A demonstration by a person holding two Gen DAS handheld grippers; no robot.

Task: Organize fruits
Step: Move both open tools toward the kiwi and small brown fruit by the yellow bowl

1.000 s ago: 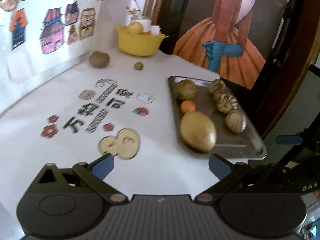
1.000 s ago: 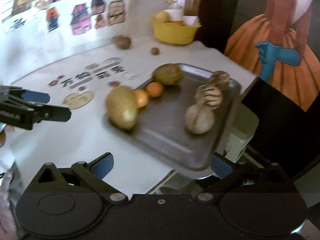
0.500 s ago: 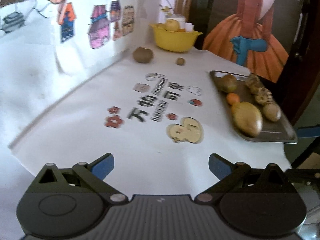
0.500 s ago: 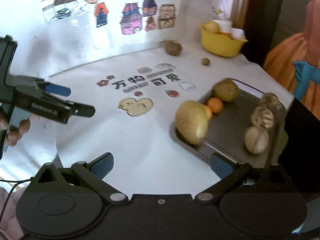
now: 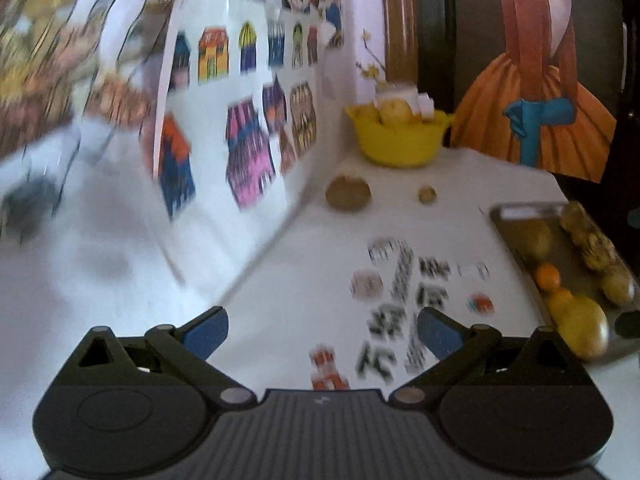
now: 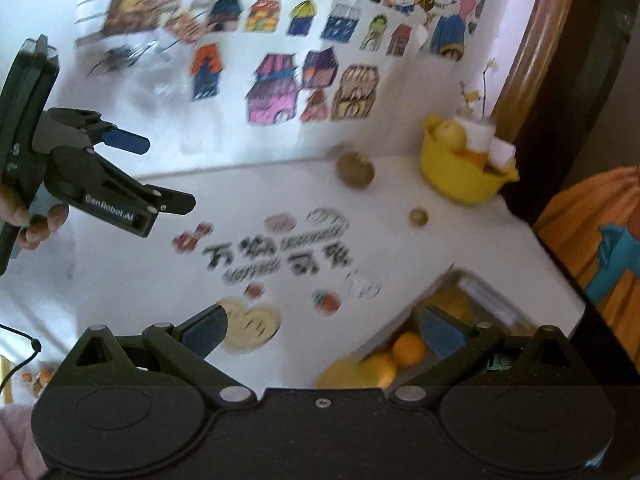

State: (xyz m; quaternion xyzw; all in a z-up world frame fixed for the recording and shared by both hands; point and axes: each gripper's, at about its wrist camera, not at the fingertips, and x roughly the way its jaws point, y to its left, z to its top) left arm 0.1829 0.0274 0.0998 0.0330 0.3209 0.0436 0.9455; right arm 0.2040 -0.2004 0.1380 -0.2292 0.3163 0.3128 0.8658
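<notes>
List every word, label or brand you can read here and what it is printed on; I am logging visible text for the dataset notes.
"GenRobot.AI" on the side of the left gripper, seen from the right wrist view.
"万物" and "可爱" in large black characters on the white table cover; this is a blurred, uncertain reading.
The smaller line between those characters is too blurred to read.
The wall drawings show no readable text.

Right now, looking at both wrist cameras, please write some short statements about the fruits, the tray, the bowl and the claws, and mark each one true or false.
1. Both claws are open and hold nothing. True: the left claw and the right claw are empty.
2. The yellow bowl is empty. False: it holds fruit.
3. Two brown fruits lie on the table outside the tray. True: a large one and a small one.
4. The metal tray sits against the wall of drawings. False: it is at the table's opposite edge.
</notes>
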